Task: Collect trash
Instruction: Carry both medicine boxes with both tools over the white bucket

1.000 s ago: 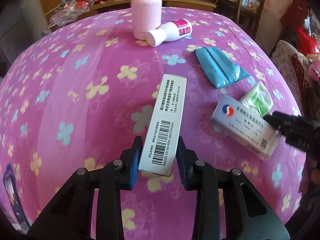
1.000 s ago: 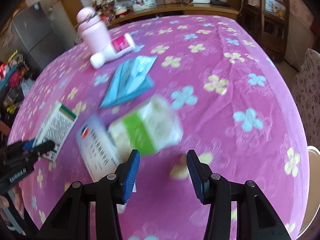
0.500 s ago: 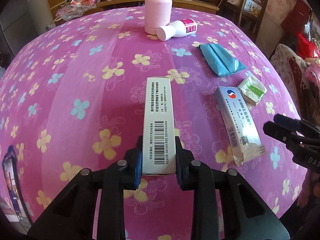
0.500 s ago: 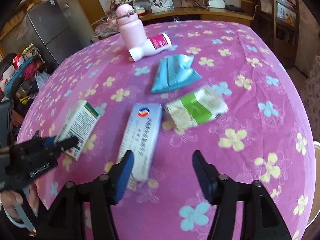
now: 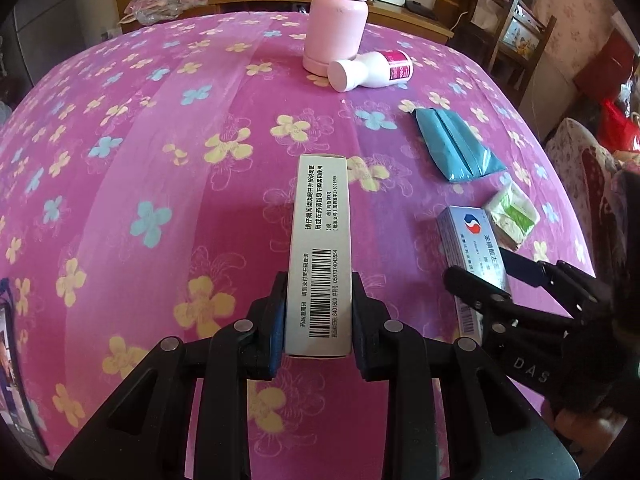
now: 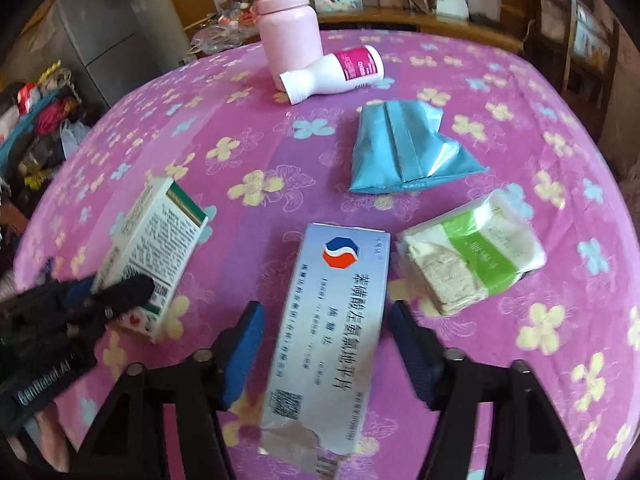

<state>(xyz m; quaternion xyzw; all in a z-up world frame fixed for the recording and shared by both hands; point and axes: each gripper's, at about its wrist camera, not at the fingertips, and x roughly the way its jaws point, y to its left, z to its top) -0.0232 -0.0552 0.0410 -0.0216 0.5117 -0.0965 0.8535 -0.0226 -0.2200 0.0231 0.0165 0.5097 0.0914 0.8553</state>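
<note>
My left gripper (image 5: pixel 319 320) is shut on a white medicine box (image 5: pixel 322 248) with a barcode, held above the pink flowered tablecloth (image 5: pixel 160 152). The box and left gripper (image 6: pixel 120 292) also show at the left of the right wrist view, the box (image 6: pixel 156 240) white with a green stripe. My right gripper (image 6: pixel 326 344) is open, its jaws on either side of a silver-blue medicine box (image 6: pixel 332 320) lying flat on the cloth. That box (image 5: pixel 466 244) and the right gripper (image 5: pixel 484 276) show at the right of the left wrist view.
A green-and-white tissue pack (image 6: pixel 472 256) lies right of the silver box. A blue packet (image 6: pixel 404 152) lies beyond it. A white bottle with a pink label (image 6: pixel 332 74) lies against an upright pink flask (image 6: pixel 288 28). A chair (image 5: pixel 516 36) stands past the far right edge.
My left gripper closed on the white box and lifted it level. My right gripper moved in over the silver-blue box, which now sits between its open jaws.
</note>
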